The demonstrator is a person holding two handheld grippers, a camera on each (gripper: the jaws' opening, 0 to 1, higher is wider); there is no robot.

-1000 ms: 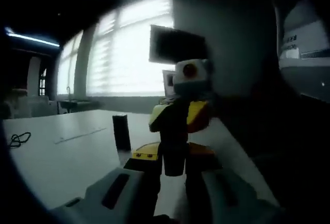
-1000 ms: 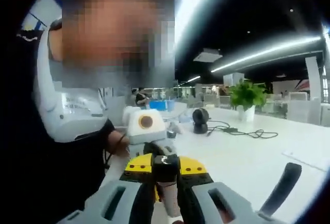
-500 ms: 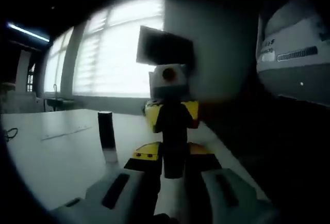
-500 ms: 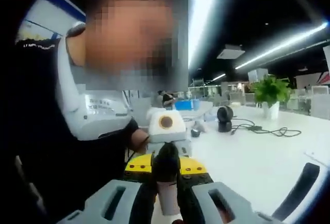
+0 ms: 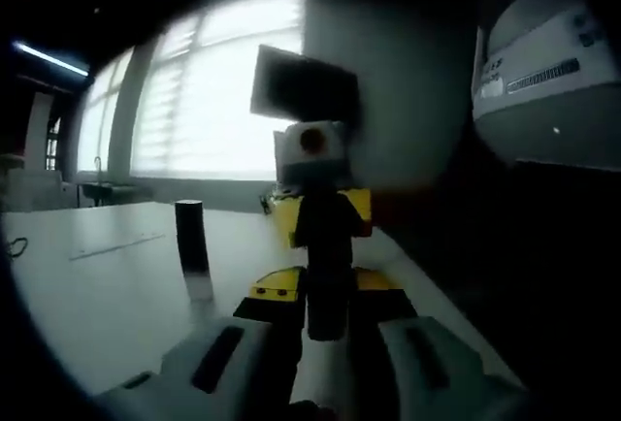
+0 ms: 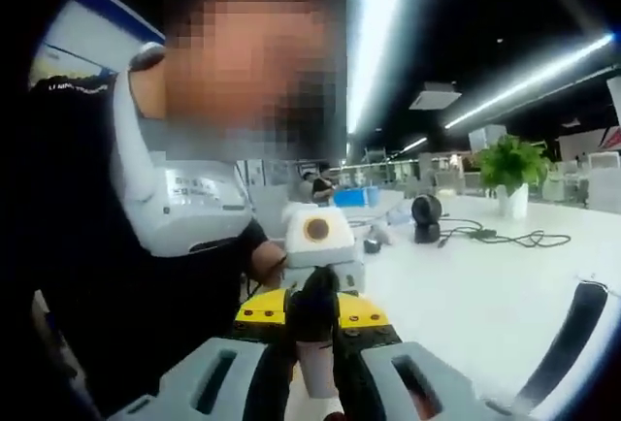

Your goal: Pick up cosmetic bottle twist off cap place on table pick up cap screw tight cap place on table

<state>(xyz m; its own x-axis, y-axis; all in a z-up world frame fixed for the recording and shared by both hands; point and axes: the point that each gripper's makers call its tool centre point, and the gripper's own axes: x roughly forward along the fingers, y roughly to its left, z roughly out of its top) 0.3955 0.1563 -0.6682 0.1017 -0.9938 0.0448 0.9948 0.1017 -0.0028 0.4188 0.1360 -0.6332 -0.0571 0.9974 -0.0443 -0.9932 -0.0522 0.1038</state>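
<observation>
Cosmetic bottle was held up above the white table, between the two grippers, which faced each other. In the right gripper view, the right gripper had its jaws drawn in narrow on the bottle's pale body, while the dark cap at its far end sat between the yellow-and-black jaws of the left gripper, whose white housing stood just behind it. In the left gripper view, the left gripper had its jaws pulled close on the dark cap, and the right gripper met it from the far side; the bottle's body was hidden there. Whether the cap was fully seated on the bottle could not be told. Another dark, upright cylinder stood on the table to the left in that view, well apart from the grippers. A potted plant, a small black fan and a dark cable lay further off on the table in the right gripper view, and the person's dark sleeve sat beside the left gripper.
</observation>
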